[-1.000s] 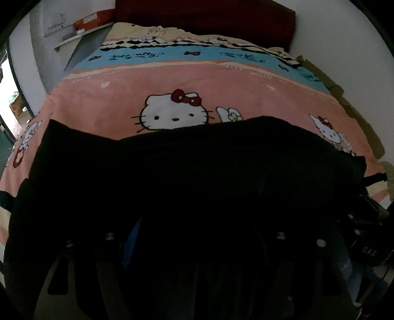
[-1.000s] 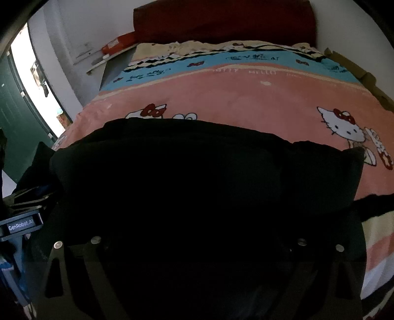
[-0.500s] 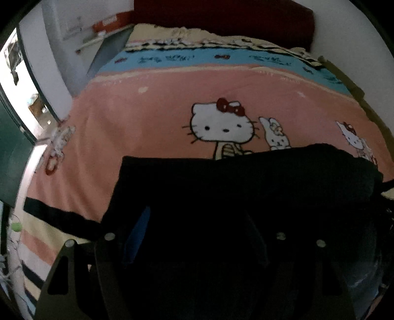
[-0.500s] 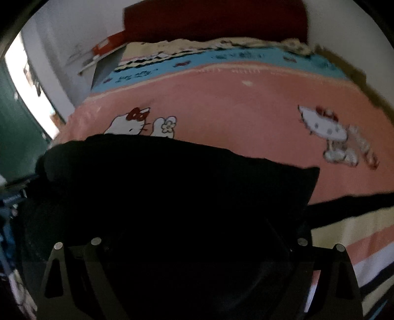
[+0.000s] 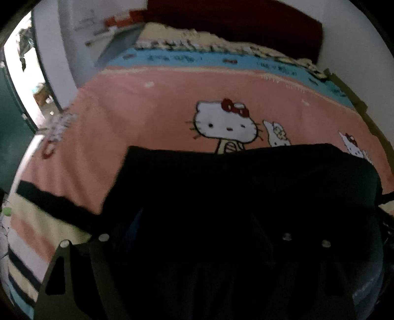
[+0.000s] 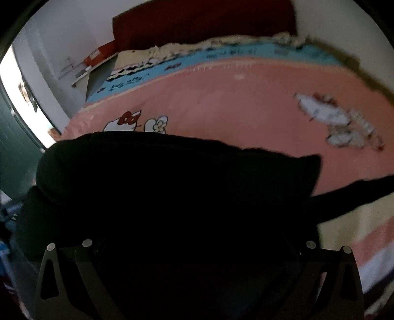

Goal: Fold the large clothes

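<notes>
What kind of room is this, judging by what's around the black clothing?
Most likely a bedroom. A bed fills the view, covered by a pink cartoon-cat blanket, with a dark red headboard against the white wall. A doorway opens to the left, and the black garment lies on the blanket.

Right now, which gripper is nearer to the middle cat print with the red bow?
Left. Left gripper faces cat print straight ahead; from right gripper it lies off left. Both jaws just opened further, black garment between them.
</notes>
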